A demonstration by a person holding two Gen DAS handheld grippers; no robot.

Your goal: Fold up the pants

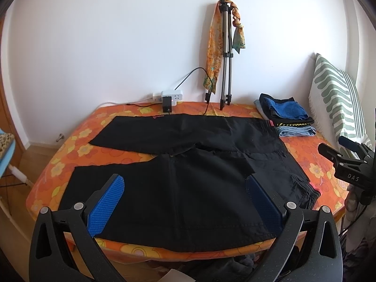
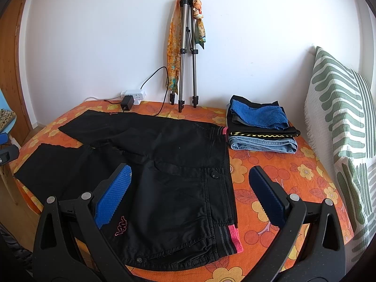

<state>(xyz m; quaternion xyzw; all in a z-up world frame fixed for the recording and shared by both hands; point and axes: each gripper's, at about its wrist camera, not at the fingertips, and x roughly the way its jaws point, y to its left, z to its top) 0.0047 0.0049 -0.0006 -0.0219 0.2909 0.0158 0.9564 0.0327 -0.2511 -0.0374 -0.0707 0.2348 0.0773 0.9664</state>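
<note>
Black woven pants (image 2: 150,164) flat on orange flowered bedcover (image 2: 293,183), legs spread, waistband right. My left gripper (image 1: 183,195) and right gripper (image 2: 188,188) both agape, empty, hovering. No fold begun. Next, I judge: pinch near leg, lay over far leg.

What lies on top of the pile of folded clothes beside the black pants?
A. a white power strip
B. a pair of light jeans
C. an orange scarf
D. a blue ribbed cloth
D: the blue ribbed cloth sits highest on the pile of folded clothes; the light jeans lie at the bottom.
</note>
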